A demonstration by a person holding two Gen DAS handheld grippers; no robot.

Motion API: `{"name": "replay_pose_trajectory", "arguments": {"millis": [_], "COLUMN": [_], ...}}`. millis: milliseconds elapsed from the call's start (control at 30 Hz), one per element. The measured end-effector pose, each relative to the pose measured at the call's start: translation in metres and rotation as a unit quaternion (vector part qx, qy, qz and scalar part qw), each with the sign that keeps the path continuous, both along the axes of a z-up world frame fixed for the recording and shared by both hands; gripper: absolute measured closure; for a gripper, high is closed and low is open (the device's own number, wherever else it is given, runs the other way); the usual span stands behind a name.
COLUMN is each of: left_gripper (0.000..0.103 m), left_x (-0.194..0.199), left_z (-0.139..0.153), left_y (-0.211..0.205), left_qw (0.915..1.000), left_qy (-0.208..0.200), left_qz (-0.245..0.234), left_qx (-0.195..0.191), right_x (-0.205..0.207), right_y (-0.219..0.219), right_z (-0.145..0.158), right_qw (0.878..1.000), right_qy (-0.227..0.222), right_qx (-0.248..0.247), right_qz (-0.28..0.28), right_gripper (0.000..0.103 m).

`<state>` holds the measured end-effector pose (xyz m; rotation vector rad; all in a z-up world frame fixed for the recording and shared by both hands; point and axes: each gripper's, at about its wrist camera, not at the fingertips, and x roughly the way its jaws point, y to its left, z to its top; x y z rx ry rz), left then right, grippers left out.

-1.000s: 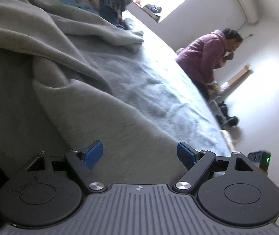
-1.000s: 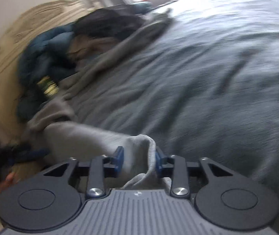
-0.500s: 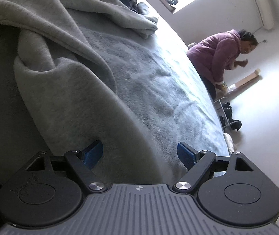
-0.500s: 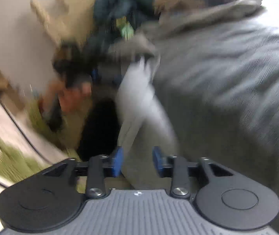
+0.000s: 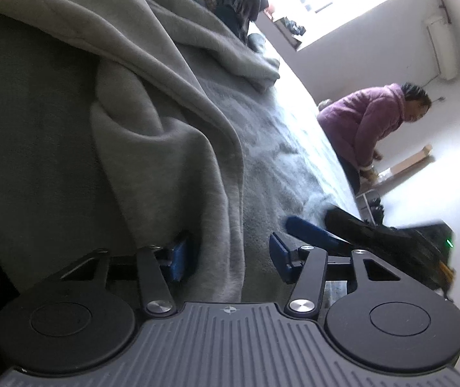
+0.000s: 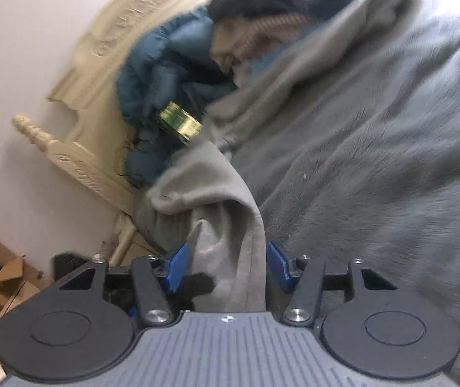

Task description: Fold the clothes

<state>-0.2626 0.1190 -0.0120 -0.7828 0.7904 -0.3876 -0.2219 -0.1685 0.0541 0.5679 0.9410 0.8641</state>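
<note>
Grey sweatshirt (image 5: 152, 148) on bed (image 6: 375, 161). Left gripper (image 5: 226, 259) has just been closing around hem, not yet pinching. Right gripper (image 6: 226, 266) spread, cuff (image 6: 230, 251) loose between. Pinch deep, avoid blanket.

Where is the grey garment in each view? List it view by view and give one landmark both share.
Left wrist: the grey garment fills the left and centre, its hem running down between the left tool's pads.
Right wrist: it hangs at lower centre, between the right tool's pads, and stretches toward the upper right.
Shared landmark: the grey-blue blanket under the garment.
</note>
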Motion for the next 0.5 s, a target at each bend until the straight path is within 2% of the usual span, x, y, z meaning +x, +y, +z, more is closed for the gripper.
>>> {"name": "replay_pose_trajectory", "arguments": {"millis": [100,167,233,300,500], "left_gripper": [0.061,0.066,0.066,0.067,0.066], "left_x": [-0.007,-0.01,-0.011,-0.011,0.002], "left_z": [-0.003,-0.006,-0.008,-0.01,-0.002], "left_y": [0.012,0.019,0.024,0.029,0.034], "left_qw": [0.9999,0.9998,0.9996,0.9993,0.9986], "left_qy": [-0.008,-0.009,-0.01,-0.012,-0.027], "left_qz": [0.01,0.016,0.02,0.022,0.014], "left_qx": [-0.007,-0.012,-0.02,-0.028,-0.043], "right_x": [0.015,0.02,0.02,0.019,0.017], "right_y": [0.025,0.038,0.046,0.047,0.049], "right_z": [-0.012,-0.024,-0.03,-0.03,0.025], "right_qw": [0.999,0.998,0.997,0.997,0.997], "right_qy": [0.013,0.026,0.028,0.025,-0.048], "right_qx": [-0.039,-0.055,-0.07,-0.074,-0.063], "right_qz": [-0.004,0.003,0.003,-0.005,-0.016], "right_gripper": [0.051,0.06,0.086,0.098,0.098]}}
